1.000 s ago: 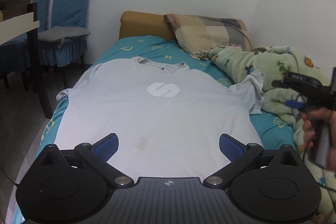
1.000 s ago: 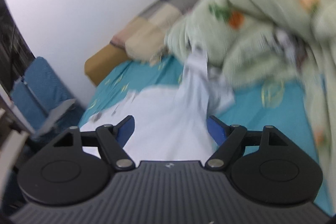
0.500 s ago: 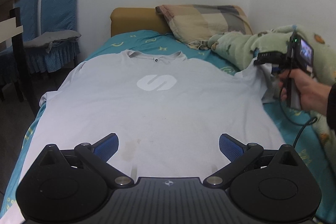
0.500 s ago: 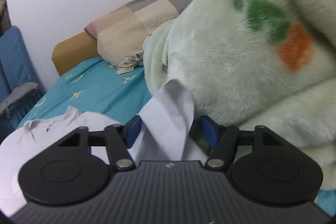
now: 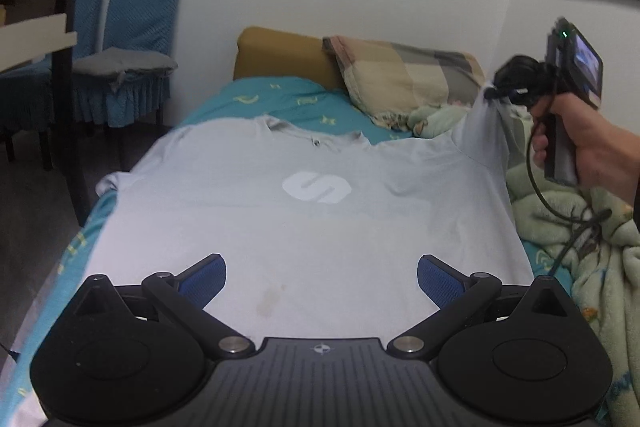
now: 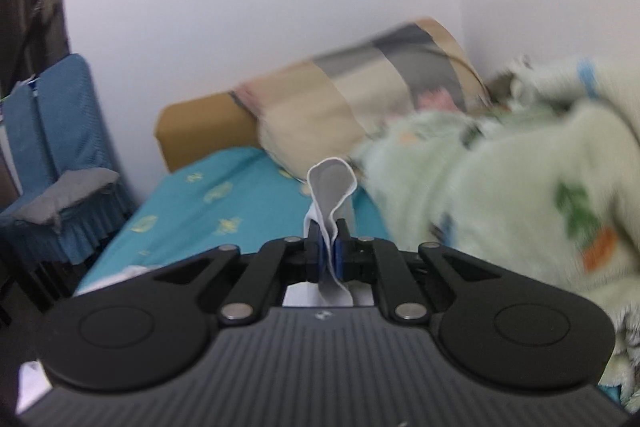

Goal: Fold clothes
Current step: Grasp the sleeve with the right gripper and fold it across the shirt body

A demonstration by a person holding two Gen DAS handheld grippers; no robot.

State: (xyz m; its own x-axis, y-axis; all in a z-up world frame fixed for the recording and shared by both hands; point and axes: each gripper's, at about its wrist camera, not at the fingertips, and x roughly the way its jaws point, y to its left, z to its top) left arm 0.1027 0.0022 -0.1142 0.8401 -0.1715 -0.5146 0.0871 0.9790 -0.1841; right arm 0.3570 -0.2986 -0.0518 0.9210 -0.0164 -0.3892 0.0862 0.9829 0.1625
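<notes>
The bed (image 5: 256, 99), under a teal sheet, ran away from the left wrist camera toward a mustard headboard (image 5: 280, 55) and a patchwork pillow (image 5: 404, 79). A green fleece blanket (image 6: 520, 163) was heaped along its right side, and two blue-covered chairs (image 5: 128, 43) stood off the left edge.

The T-shirt (image 5: 304, 227), pale grey with a white logo (image 5: 316, 187) on the chest, lay face up and flat over most of the bed, collar toward the headboard. The left sleeve drooped over the bed's left edge. A faint brownish mark showed near the hem.

The right sleeve (image 5: 486, 131) was raised off the bed in a taut peak. The right gripper (image 6: 329, 251) had its pads clamped together on the sleeve's hem, a loop of cloth standing up past the fingertips. The left gripper (image 5: 320, 281) hung above the hem with its fingers spread wide and nothing between them.

Judgement: the step in hand was the first fold, carrying the right sleeve inward across the chest.

Notes for doing it well:
- Keep the clamp firm; only a narrow strip of hem appeared to be caught, so a jerk might slip it.
- Carry the sleeve low toward the logo, so the body cloth is not dragged.
- The fleece lay just beside the shoulder and could snag the cloth.
- The free left gripper could pin the hem if the body shifts.
</notes>
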